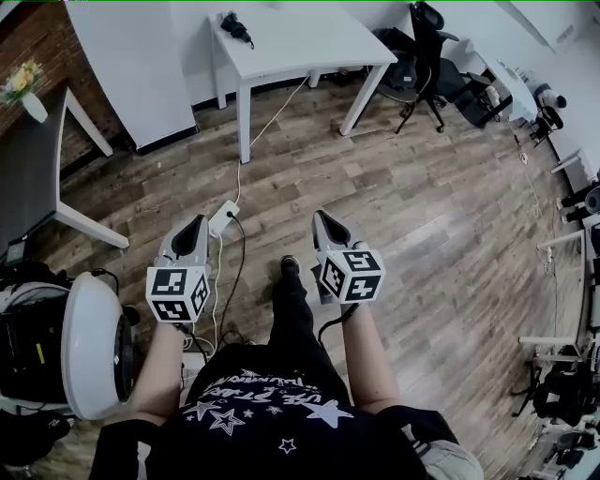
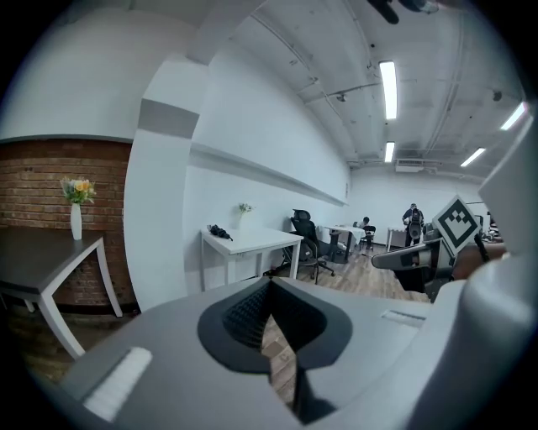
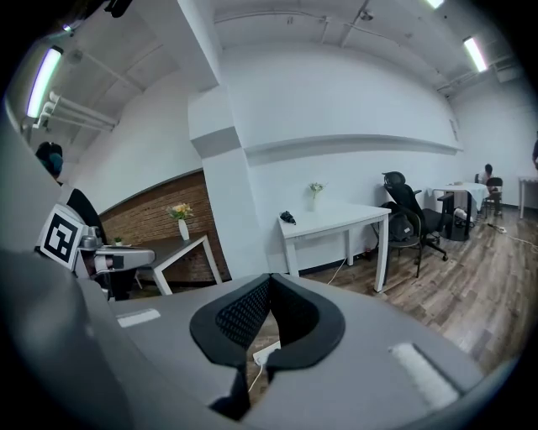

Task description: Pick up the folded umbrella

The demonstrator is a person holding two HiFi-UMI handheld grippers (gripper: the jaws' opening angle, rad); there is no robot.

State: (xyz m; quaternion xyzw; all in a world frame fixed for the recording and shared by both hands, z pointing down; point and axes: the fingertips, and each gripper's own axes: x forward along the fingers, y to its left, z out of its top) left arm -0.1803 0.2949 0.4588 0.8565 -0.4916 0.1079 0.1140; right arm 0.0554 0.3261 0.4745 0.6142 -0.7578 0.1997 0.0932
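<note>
Left claw [image 1: 197,227]: clenched, tips together, nothing between them. Right claw [image 1: 323,223]: clenched, tips together, nothing between them. Both claws are held side by side above the wooden floor [image 1: 422,206] and point toward the white counter [image 1: 309,42]. The folded umbrella [image 1: 234,26], black, lies on the counter at its left end, near the wall and well apart from both claws. A white power strip [image 1: 223,217] lies on the floor between the claws and the counter.

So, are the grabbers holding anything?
No, nothing. The left gripper and right gripper are both shut and empty; the folded umbrella lies far off on the white table.
</note>
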